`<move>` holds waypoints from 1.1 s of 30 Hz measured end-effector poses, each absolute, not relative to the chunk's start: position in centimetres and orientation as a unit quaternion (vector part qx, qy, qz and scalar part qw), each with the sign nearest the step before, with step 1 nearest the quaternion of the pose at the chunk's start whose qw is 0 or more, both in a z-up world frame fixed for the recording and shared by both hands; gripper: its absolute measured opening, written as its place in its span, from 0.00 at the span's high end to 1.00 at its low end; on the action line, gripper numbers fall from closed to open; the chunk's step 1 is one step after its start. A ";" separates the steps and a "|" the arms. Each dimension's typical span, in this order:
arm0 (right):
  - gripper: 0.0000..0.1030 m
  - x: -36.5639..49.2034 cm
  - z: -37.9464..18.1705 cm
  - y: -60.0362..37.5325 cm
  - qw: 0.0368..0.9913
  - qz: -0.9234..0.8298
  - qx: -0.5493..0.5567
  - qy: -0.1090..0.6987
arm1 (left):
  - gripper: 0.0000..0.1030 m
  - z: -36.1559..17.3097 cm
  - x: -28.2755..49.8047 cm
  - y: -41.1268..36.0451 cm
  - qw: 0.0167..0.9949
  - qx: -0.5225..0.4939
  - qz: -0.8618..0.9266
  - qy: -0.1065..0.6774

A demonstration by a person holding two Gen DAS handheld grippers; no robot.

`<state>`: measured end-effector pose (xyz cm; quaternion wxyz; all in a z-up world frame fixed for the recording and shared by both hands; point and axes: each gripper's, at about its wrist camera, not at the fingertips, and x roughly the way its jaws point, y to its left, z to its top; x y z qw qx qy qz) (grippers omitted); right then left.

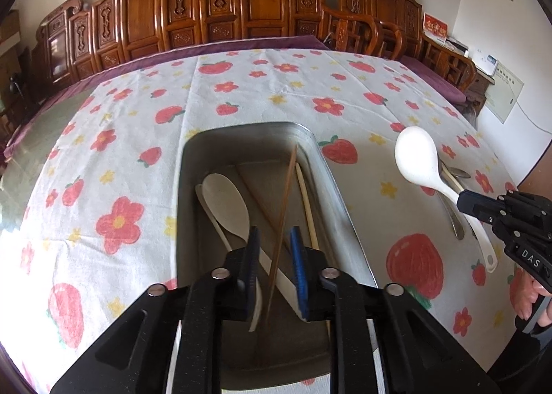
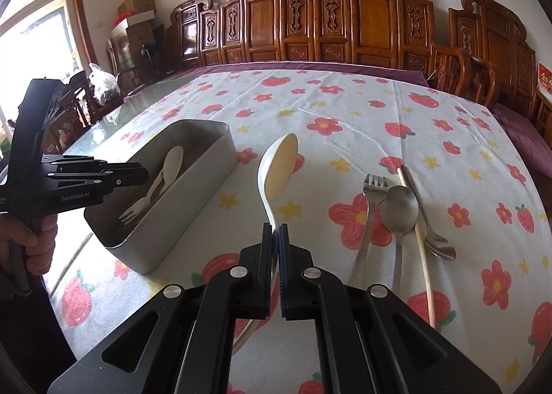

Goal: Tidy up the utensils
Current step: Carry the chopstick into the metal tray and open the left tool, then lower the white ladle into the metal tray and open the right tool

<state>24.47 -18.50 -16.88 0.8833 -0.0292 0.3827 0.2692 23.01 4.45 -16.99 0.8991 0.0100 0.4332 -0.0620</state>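
A metal box [image 1: 241,128] stands on the flowered tablecloth and holds a beige spoon [image 1: 224,204], a pale chopstick [image 1: 307,207] and a beige fork [image 2: 134,211]. My left gripper [image 1: 275,234] hangs over the box's near end. Its jaws are a little apart, with a brown chopstick [image 1: 288,186] leaning loose between them and its far end against the back wall. My right gripper [image 2: 276,226] is shut on the handle of a white rice spoon [image 2: 276,169], held above the cloth to the right of the box [image 2: 193,200].
Right of the held spoon, a metal fork [image 2: 371,200], a large metal spoon [image 2: 400,207], a small metal spoon [image 2: 438,245] and a pale chopstick [image 2: 426,269] lie on the cloth. A carved wooden bench [image 2: 372,21] runs behind the table. The bare glass table edge [image 2: 114,124] shows at the left.
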 end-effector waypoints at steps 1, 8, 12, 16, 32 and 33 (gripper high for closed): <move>0.96 24.3 -16.7 -18.3 0.884 0.270 -0.027 0.381 | 0.82 -16.9 22.9 4.6 0.900 0.012 -0.060 0.431; 0.96 22.8 -15.2 -16.4 0.886 0.281 -0.026 0.368 | 0.82 -15.3 22.0 6.3 0.911 0.017 -0.042 0.409; 0.96 22.3 -14.8 -14.9 0.883 0.288 -0.020 0.370 | 0.82 -14.7 21.8 7.3 0.915 0.011 -0.038 0.403; 0.96 21.8 -14.4 -13.0 0.882 0.291 -0.026 0.369 | 0.82 -14.3 21.8 8.2 0.917 0.008 -0.035 0.398; 0.96 23.8 -14.3 -5.9 0.873 0.287 -0.011 0.394 | 0.82 -12.9 22.0 12.2 0.924 -0.013 -0.007 0.382; 0.96 24.1 -14.4 -5.5 0.872 0.286 -0.010 0.396 | 0.82 -12.9 22.0 12.6 0.924 -0.015 -0.005 0.383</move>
